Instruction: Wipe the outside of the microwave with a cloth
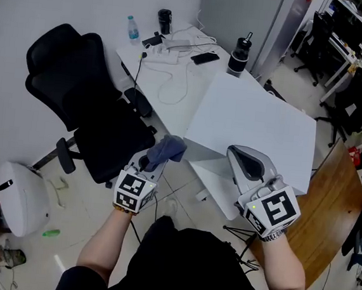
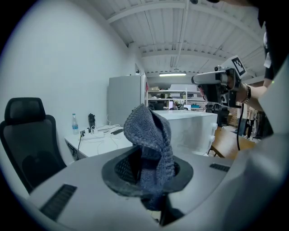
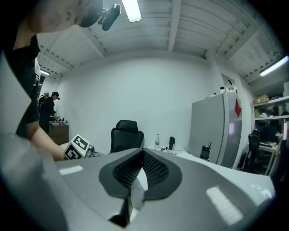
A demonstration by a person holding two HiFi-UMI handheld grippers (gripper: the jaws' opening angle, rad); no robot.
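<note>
The microwave (image 1: 253, 122) is a white box in front of me, seen from above; the left gripper view shows its side with knobs (image 2: 192, 128). A grey-blue knitted cloth (image 1: 168, 148) is bunched up between the jaws of my left gripper (image 1: 154, 161), just left of the microwave's near corner. In the left gripper view the cloth (image 2: 149, 135) stands up from the gripper (image 2: 146, 169), which is shut on it. My right gripper (image 1: 238, 158) hovers over the microwave's near edge. Its pads meet with nothing between them (image 3: 141, 169).
A black office chair (image 1: 90, 100) stands at the left. Behind the microwave, a white desk (image 1: 175, 77) carries cables, a water bottle (image 1: 133, 28) and a black flask (image 1: 239, 54). A wooden table (image 1: 334, 207) lies at the right, a white round device (image 1: 20, 196) on the floor.
</note>
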